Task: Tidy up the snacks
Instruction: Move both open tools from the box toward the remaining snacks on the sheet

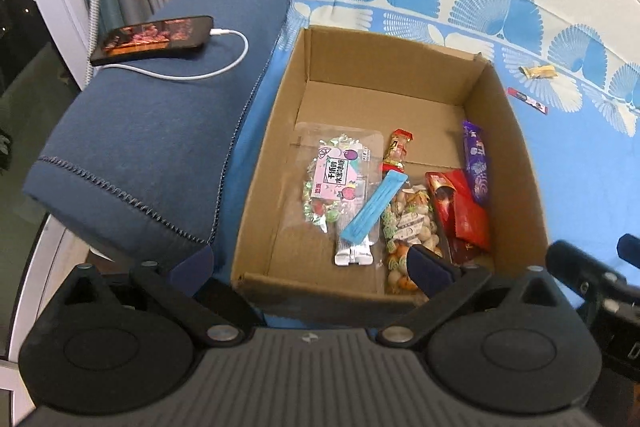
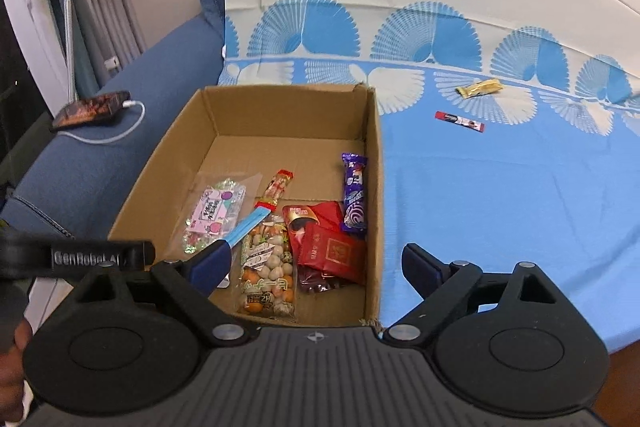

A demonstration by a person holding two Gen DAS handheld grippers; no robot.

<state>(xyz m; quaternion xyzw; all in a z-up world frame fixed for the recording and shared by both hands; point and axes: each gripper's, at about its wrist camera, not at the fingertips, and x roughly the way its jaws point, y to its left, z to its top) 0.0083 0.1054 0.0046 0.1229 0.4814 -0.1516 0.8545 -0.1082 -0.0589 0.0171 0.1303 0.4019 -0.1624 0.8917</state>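
Note:
An open cardboard box (image 1: 508,147) (image 2: 280,111) sits on a blue patterned cloth (image 2: 500,195). Inside lie a clear candy bag (image 1: 340,171) (image 2: 214,213), a blue stick packet (image 1: 374,207), a bag of coated nuts (image 1: 408,223) (image 2: 266,267), red packets (image 1: 464,211) (image 2: 332,251), a purple bar (image 1: 476,163) (image 2: 354,191) and a small red-yellow packet (image 1: 398,151). Outside on the cloth lie a gold wrapper (image 2: 480,87) and a red-white stick (image 2: 460,121). My left gripper (image 1: 312,265) hangs open and empty above the box's near end. My right gripper (image 2: 316,263) is open too, holding nothing.
A phone (image 1: 152,37) (image 2: 92,111) with a white charging cable lies on the blue sofa arm (image 1: 140,147) left of the box. The other gripper's body shows at the right edge (image 1: 592,279) and at the left (image 2: 100,257). A hand (image 2: 16,339) shows at the lower left.

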